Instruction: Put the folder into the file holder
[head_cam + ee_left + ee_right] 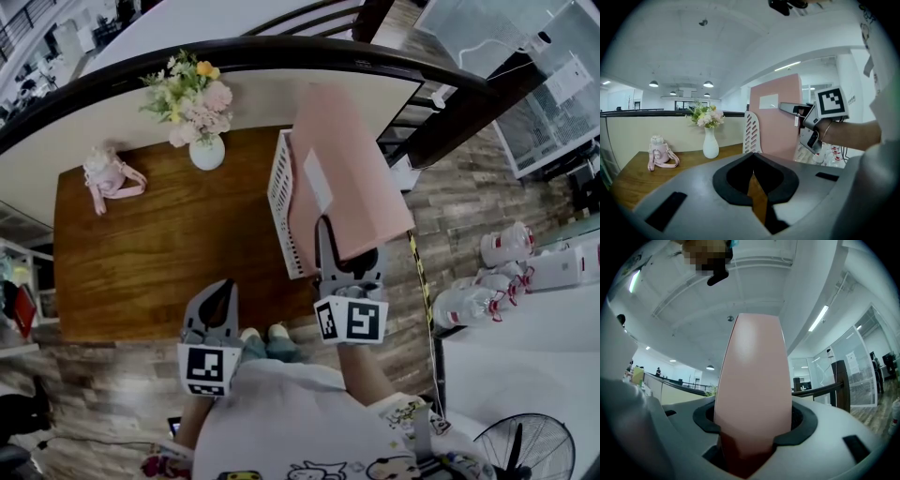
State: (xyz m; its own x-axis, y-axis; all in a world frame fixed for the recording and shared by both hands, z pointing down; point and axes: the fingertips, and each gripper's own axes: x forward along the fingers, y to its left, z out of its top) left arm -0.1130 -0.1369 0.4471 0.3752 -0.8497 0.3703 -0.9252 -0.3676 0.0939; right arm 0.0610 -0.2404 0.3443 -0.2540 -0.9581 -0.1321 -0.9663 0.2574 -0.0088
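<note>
A pink folder [349, 159] is gripped upright at its lower edge by the right gripper [339, 246], just beside the white file holder [280, 192], apparently for lowering in, while the left gripper [218, 293] is closed on nothing.

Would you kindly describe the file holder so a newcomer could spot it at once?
Find the brown wooden table; at its right edge, right of the white vase of flowers, stands the file holder. It is the only white thing with rows of slots in its side, and the pink folder clamped in the right hand-held gripper is right by it.
</note>
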